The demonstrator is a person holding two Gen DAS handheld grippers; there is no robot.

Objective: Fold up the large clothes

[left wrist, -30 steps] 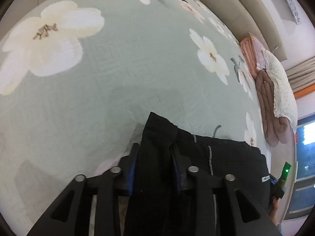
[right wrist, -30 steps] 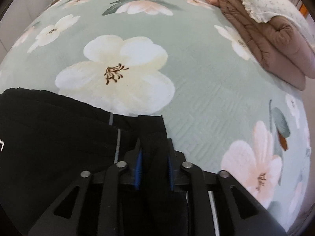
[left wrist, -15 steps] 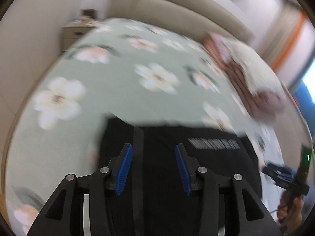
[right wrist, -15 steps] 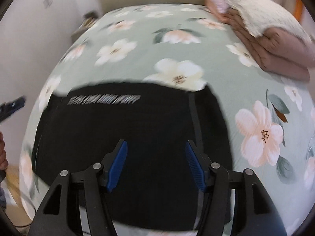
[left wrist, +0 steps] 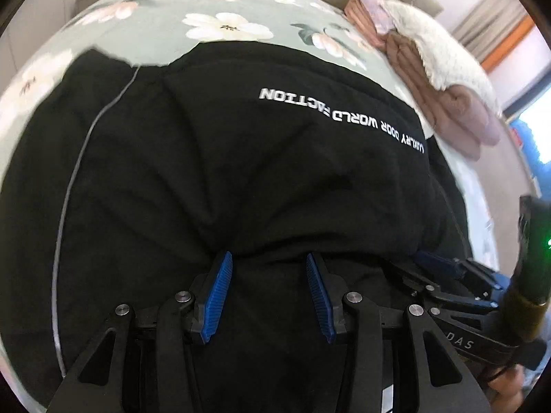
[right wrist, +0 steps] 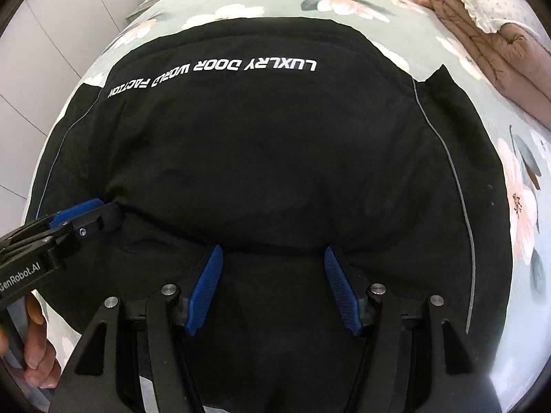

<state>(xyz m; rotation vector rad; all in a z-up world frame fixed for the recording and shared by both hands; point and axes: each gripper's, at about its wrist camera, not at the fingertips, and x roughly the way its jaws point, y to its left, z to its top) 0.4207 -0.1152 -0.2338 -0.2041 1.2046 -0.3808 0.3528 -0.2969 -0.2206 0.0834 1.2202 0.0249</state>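
A black garment (left wrist: 241, 172) with white lettering lies spread on the green floral bedspread (left wrist: 193, 3); it also fills the right wrist view (right wrist: 275, 144). A folded edge runs across it just ahead of both grippers. My left gripper (left wrist: 268, 272) is open, its blue pads either side of that edge, low over the cloth. My right gripper (right wrist: 272, 261) is open at the same edge. Each gripper shows in the other's view: the right one (left wrist: 447, 272), the left one (right wrist: 82, 213).
A pile of pink and cream bedding (left wrist: 430, 69) lies at the far right of the bed, also in the right wrist view (right wrist: 499, 27). A white wardrobe (right wrist: 51, 34) stands left of the bed. A hand (right wrist: 38, 354) holds the left gripper's handle.
Both grippers let go of the black cloth, opened and pulled back toward the garment's near fold. The garment now lies spread out with its lettering showing.
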